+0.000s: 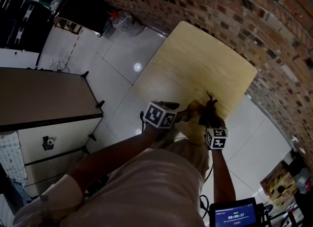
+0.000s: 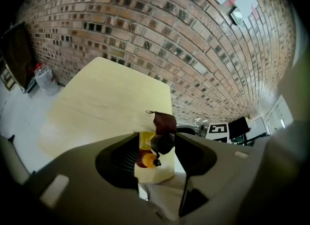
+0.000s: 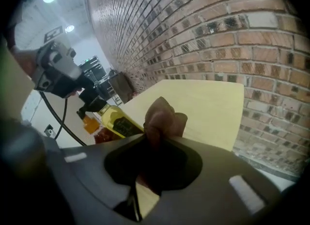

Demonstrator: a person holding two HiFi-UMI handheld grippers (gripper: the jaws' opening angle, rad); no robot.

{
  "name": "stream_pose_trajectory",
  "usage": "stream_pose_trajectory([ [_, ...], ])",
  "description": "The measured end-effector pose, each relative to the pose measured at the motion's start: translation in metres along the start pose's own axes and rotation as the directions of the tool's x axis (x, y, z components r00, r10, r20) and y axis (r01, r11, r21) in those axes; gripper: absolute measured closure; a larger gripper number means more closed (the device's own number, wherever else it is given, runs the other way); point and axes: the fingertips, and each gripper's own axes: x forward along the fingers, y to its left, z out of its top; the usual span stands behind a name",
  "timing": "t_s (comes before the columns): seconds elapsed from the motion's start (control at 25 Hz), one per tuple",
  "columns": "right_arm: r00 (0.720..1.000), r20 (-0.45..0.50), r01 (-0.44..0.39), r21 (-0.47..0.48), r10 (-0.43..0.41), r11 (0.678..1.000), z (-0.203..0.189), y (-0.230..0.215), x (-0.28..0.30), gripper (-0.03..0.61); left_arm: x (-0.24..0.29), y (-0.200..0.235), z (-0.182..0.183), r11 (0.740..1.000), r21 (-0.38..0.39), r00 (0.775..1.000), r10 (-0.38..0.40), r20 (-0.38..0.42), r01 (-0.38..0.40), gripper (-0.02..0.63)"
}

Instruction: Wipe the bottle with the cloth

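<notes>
A bottle [image 3: 118,122] of yellow liquid with a black cap [image 2: 162,143] and a dark label sits between the jaws of my left gripper [image 2: 157,146], over the near edge of the pale wooden table [image 2: 106,103]. Cap and body span from one jaw to the other. In the right gripper view the left gripper [image 3: 92,104] holds the bottle at its cap end, tilted. My right gripper [image 3: 155,136] is shut on a bunched dark brown cloth [image 3: 162,117], which sticks out past its jaws, just beside the bottle. The head view shows both grippers [image 1: 183,113] [image 1: 210,107] close together at the table's near edge.
A brick wall [image 2: 184,40] runs along the table's far and right sides. Left of the table is white tiled floor [image 1: 98,64] with a grey cabinet [image 1: 44,108]. An orange and a red shape [image 3: 97,129] show below the bottle; I cannot tell what they are.
</notes>
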Motion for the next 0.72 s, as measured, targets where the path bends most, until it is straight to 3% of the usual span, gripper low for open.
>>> stream_pose_trajectory([
  [0.12,0.999,0.004,0.048,0.022,-0.048,0.999,-0.011,-0.014,-0.033,0.515,-0.009,0.0,-0.011,0.991,0.129,0.999,-0.027,-0.043,0.032,0.354],
  [0.32,0.987,0.03,0.151,0.11,-0.155,0.982,-0.025,-0.022,-0.084,0.514,-0.004,0.008,-0.051,0.952,0.289,0.987,-0.061,-0.152,0.103,0.343],
  [0.52,0.965,0.103,0.222,0.182,-0.243,0.958,-0.011,-0.004,-0.12,0.515,0.014,0.002,-0.073,0.924,0.324,0.963,-0.126,-0.237,0.201,0.344],
  [0.72,0.963,0.159,0.173,0.246,-0.216,0.954,-0.003,0.045,-0.117,0.514,0.022,-0.005,-0.07,0.904,0.343,0.948,-0.165,-0.272,0.256,0.382],
])
